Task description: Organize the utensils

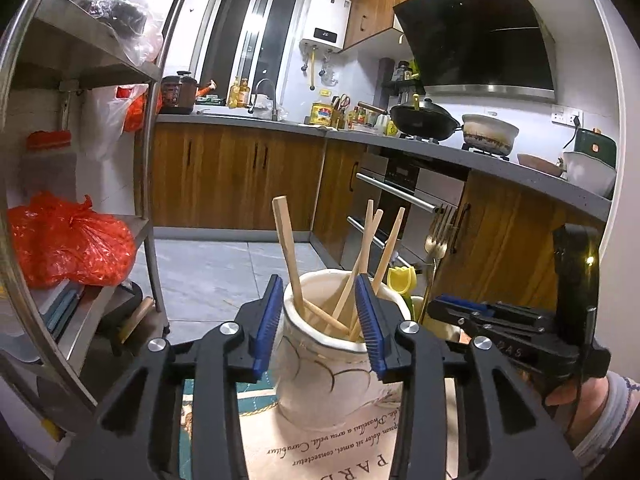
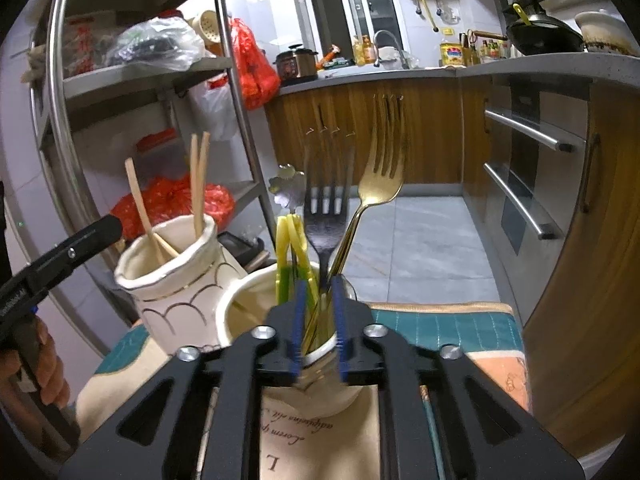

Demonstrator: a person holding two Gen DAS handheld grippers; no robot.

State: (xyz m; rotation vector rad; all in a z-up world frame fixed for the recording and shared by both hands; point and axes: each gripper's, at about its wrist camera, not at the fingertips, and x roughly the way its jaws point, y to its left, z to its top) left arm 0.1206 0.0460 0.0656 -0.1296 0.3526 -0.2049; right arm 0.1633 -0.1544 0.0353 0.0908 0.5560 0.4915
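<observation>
A home kitchen: wooden cabinets under a grey surface, a wok on the gas stove beneath a range hood, a built-in oven, and a sink faucet.

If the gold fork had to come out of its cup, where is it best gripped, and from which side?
Probably the bare neck of the gold fork just above the rim of the cup, coming from above and to its right. The handle leans right, clear of the black fork and yellow utensil crowding its left; the thin neck suits a narrow pinch across it.
</observation>
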